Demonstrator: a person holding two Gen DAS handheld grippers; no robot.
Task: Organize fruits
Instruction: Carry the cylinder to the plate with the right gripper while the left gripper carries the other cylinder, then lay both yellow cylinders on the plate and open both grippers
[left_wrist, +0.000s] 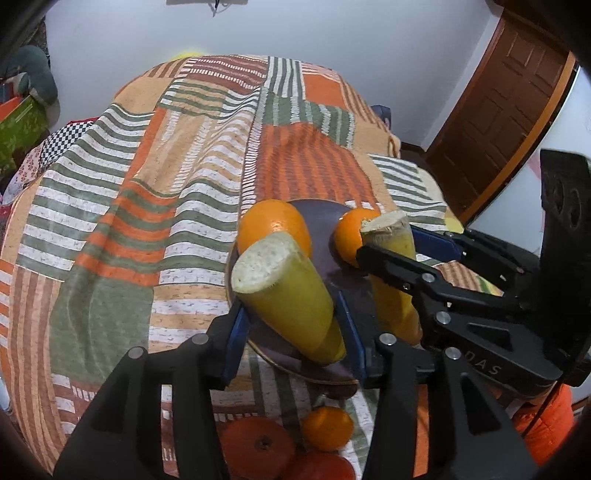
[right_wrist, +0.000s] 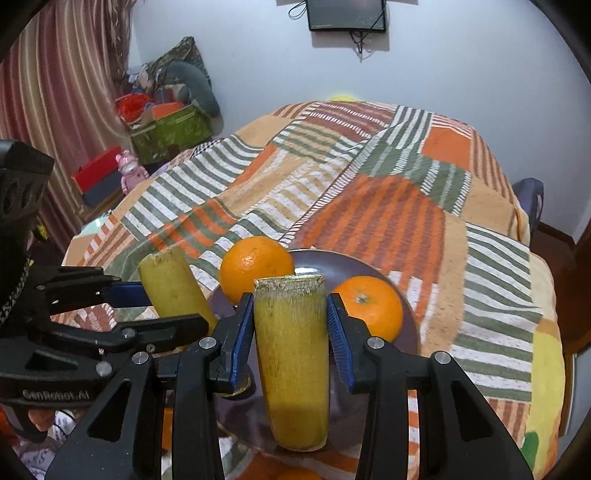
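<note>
Two yellow cut stalks stand over a dark plate (right_wrist: 369, 266): the left gripper (left_wrist: 291, 325) clenches one stalk (left_wrist: 288, 295), the right gripper (right_wrist: 290, 332) clenches the other (right_wrist: 291, 362). Two oranges (right_wrist: 256, 267) rest on the plate, on a striped bedspread (left_wrist: 147, 166).

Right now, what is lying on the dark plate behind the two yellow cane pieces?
Two oranges sit on the dark plate behind the cane pieces. The held pieces and the right gripper cover the plate's near part, so anything there cannot be seen.
</note>
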